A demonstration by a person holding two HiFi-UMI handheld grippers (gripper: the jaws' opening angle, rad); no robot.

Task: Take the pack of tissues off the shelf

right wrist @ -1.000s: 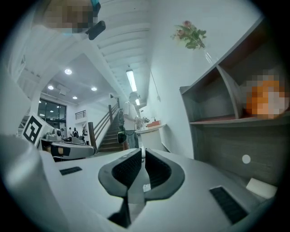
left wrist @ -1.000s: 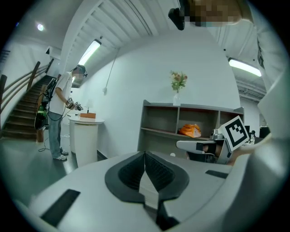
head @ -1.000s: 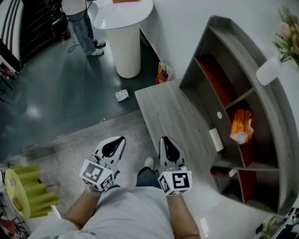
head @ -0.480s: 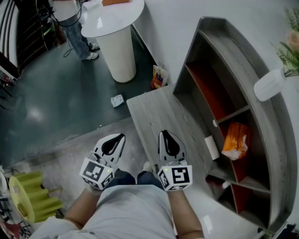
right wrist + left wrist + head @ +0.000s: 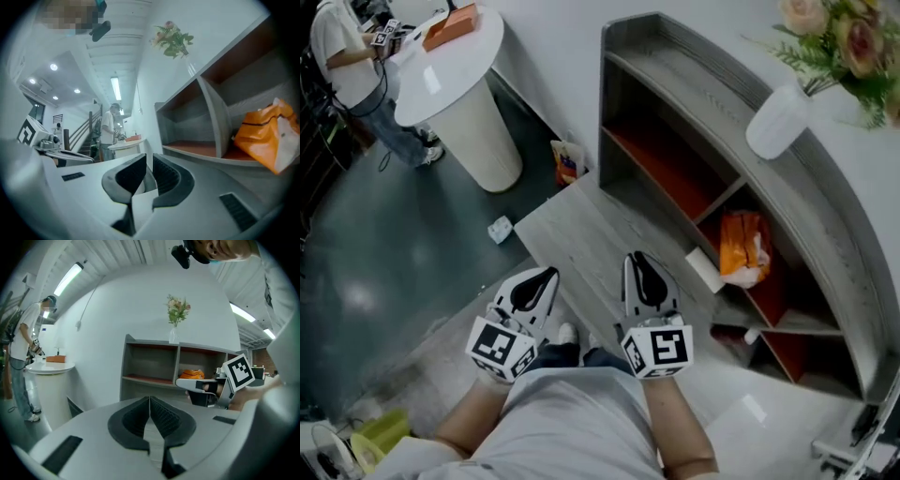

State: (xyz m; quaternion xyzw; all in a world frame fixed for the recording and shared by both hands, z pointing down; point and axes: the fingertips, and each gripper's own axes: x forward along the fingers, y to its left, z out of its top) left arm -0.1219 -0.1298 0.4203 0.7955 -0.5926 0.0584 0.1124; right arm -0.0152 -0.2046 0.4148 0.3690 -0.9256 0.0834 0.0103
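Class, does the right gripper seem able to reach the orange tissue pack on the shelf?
Probably yes. The orange tissue pack lies at the open front of the shelf, and nothing stands between it and the right gripper; its shut jaws must open first.

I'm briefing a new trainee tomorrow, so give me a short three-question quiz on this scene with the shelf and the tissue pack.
1. True or false: the orange tissue pack lies inside the shelf, and neither gripper touches it.
2. What stands on top of the shelf? A. a vase of flowers B. a lamp C. a pile of books
3. Fill in: in the head view, the ___ gripper is nearer the tissue pack.
Key: 1 true. 2 A. 3 right: the right gripper is on the shelf's side.
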